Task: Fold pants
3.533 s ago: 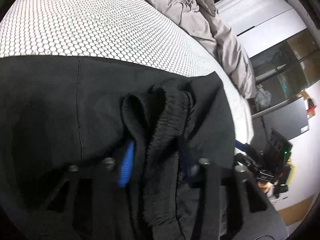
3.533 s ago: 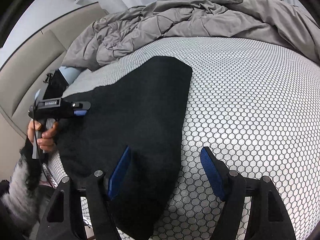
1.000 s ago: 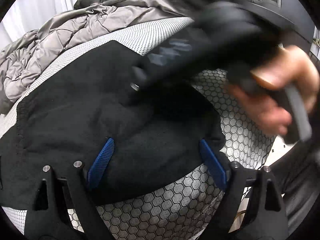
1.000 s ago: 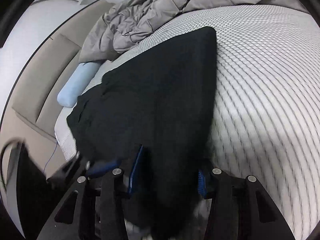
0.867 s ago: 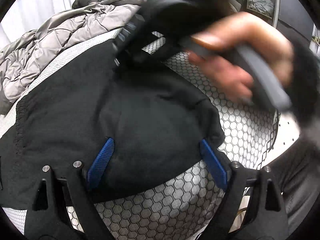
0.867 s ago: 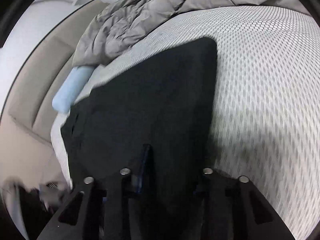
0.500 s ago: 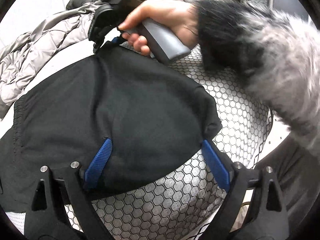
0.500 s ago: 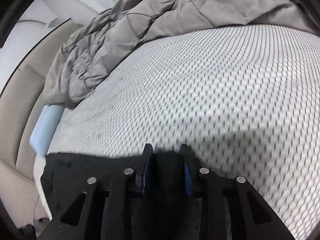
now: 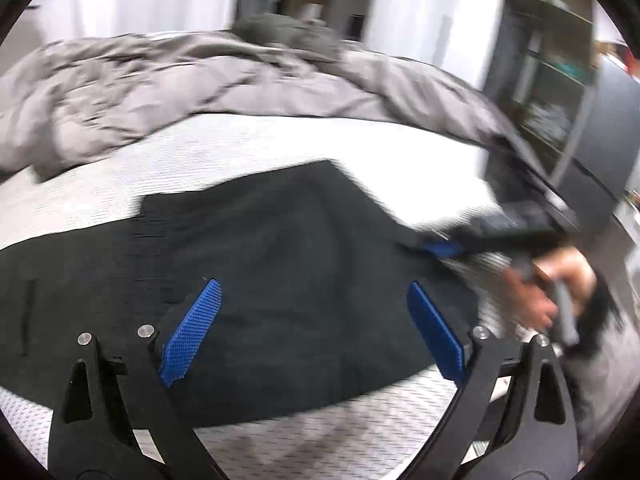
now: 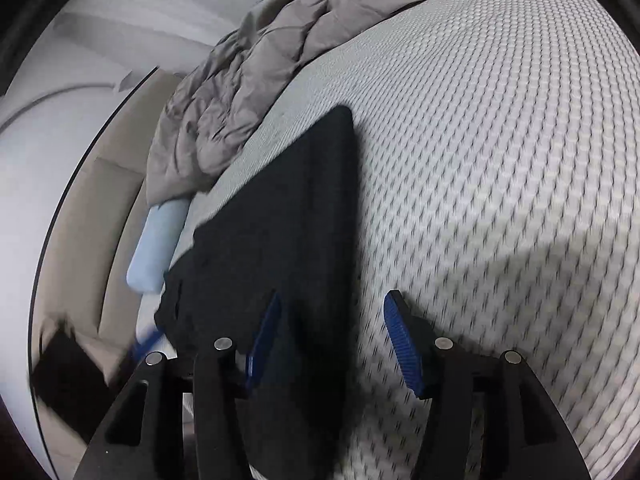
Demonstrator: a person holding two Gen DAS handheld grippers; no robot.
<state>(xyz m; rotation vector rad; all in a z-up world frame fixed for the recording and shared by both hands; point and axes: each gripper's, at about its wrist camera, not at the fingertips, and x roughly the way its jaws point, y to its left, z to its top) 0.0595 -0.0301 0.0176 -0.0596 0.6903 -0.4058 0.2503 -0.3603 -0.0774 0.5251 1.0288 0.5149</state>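
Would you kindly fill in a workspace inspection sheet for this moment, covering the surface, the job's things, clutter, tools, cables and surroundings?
Surface: white honeycomb-patterned mattress cover, mostly bare on one side.
Job's things: black fabric pants, lying flat in a folded shape on the mattress.
Clutter: crumpled grey quilted duvet heaped at the far side; pale blue bolster pillow beside the pants at the mattress edge.
Tools: left tool open above the pants, nothing between its blue pads; right tool opening, pants edge between its pads but not pinched; a hand holds it.
Cables: nothing seen.
Surroundings: beige padded headboard; dark shelving unit, blurred.
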